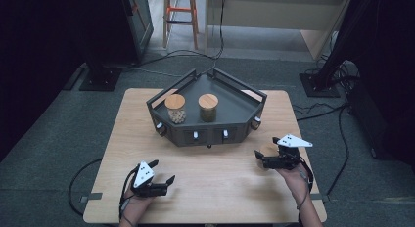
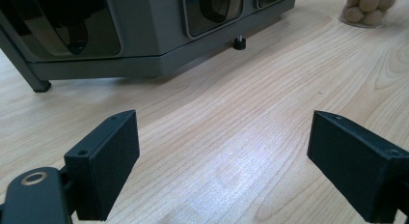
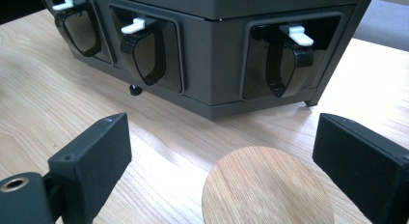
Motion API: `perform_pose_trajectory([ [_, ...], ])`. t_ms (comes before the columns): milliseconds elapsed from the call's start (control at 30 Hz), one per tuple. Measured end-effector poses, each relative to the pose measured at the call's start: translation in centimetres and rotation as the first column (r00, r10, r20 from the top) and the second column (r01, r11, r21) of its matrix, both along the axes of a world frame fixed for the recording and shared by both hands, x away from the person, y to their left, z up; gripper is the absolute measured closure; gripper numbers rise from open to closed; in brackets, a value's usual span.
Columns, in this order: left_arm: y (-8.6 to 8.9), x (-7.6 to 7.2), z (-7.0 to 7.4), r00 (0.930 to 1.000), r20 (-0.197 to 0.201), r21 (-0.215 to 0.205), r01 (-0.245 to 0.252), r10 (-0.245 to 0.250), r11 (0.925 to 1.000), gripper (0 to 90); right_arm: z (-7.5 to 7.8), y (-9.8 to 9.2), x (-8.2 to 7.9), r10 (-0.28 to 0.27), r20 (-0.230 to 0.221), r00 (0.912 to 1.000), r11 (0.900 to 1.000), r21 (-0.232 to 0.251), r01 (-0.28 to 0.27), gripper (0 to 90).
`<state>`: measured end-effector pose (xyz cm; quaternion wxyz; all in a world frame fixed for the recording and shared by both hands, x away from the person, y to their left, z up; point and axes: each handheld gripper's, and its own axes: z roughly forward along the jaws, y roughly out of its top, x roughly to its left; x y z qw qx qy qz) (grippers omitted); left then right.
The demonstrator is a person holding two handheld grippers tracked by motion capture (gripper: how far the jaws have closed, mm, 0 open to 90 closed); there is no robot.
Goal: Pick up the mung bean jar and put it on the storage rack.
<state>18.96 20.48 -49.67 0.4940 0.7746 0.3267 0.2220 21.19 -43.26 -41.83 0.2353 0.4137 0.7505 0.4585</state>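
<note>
A dark grey angular rack (image 1: 230, 114) stands at the back middle of the wooden table (image 1: 215, 183). Two glass jars with round wooden lids rest on it: one holding pale nuts (image 1: 175, 108), one darker (image 1: 208, 107). A third jar (image 1: 268, 149) stands on the table at front right; its nuts (image 2: 369, 7) show in the left gripper view. My right gripper (image 1: 266, 147) is open, its jaws on either side of that jar's lid (image 3: 267, 188) without touching it. My left gripper (image 1: 162, 171) is open over bare wood at front left, holding nothing.
The rack's front face carries dark scoop-like compartments with white tabs (image 3: 296, 33) and small feet (image 2: 239, 43). Cables (image 1: 323, 109) run over the carpet around the table. A wooden stool (image 1: 181, 14) and black stand bases (image 1: 100, 78) sit beyond the far edge.
</note>
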Motion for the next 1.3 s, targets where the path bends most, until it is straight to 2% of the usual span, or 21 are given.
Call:
perform_pose_trajectory([
  [433, -0.1, 0.0, 0.0, 1.0000, 0.000, 0.000, 0.001, -0.001, 1.0000, 11.1, -1.1, -0.6, -0.3, -0.037, -0.025, 0.9990, 0.999, -0.010, 0.037, 6.3],
  [533, -0.1, 0.0, 0.0, 1.0000, 0.000, 0.001, 0.001, -0.001, 1.0000, 11.1, -1.4, -0.5, -0.2, -0.046, -0.029, 0.9985, 0.999, -0.025, 0.046, 6.2],
  [633, 0.0, 0.0, 0.0, 1.0000, 0.000, 0.001, 0.000, 0.000, 1.0000, 11.1, -1.8, -0.6, -0.2, -0.055, -0.040, 0.9976, 0.998, -0.017, 0.055, 6.2],
  [967, -0.1, 0.0, 0.0, 1.0000, 0.001, 0.002, 0.000, 0.000, 1.0000, 11.1, -2.6, -0.5, -0.1, -0.059, -0.059, 0.9965, 0.998, -0.018, 0.058, 6.2],
  [1300, 0.0, 0.0, 0.0, 1.0000, -0.001, 0.003, -0.004, 0.004, 1.0000, 11.1, -3.2, -0.2, 0.0, -0.072, -0.070, 0.9950, 0.997, -0.046, 0.069, 6.2],
])
